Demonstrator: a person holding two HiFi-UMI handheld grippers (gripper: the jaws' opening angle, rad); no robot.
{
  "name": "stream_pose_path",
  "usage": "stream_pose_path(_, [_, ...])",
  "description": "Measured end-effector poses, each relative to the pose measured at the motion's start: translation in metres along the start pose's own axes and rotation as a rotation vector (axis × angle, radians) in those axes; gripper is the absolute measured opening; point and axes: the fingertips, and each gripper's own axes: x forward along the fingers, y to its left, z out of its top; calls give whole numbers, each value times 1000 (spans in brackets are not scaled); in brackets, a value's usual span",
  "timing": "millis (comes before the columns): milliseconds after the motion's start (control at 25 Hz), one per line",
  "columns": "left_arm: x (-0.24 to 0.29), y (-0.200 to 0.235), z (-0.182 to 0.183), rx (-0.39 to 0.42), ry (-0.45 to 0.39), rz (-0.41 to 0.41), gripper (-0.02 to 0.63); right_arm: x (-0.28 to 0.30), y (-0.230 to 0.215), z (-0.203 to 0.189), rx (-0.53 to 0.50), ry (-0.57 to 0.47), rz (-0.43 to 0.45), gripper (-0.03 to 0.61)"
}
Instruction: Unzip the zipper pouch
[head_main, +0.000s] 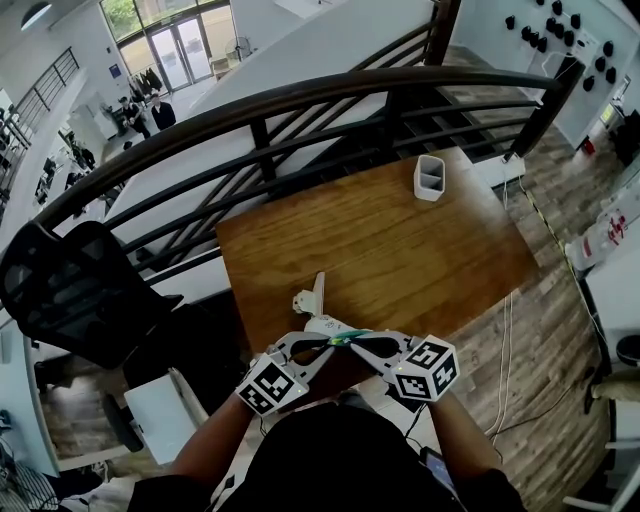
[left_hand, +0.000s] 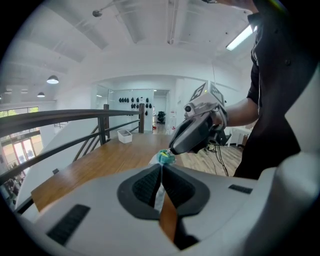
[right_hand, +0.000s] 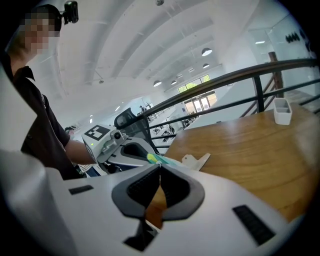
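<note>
Both grippers meet at the near edge of the brown wooden table (head_main: 400, 250). The left gripper (left_hand: 161, 169) has its fingers (left_hand: 147, 187) pinching the thin white zipper pouch with a teal-and-yellow end (left_hand: 165, 157). The right gripper (right_hand: 159, 169) has its fingers squeezed shut on that coloured end, so the pouch sits right between them.

Wooden table (head_main: 380, 250): white bin (head_main: 429, 177) far corner, white piece (head_main: 310, 298) near edge.

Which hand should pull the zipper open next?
Right, probably. The right gripper has its jaws pinched on the teal zipper pull, while the left gripper has its jaws shut on the pouch, holding it steady.
</note>
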Motion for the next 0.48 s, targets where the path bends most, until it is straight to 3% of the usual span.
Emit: stream_pose_path(480, [-3, 5, 7, 31, -21, 28, 17, -8, -23, -4, -35, 31, -131, 2])
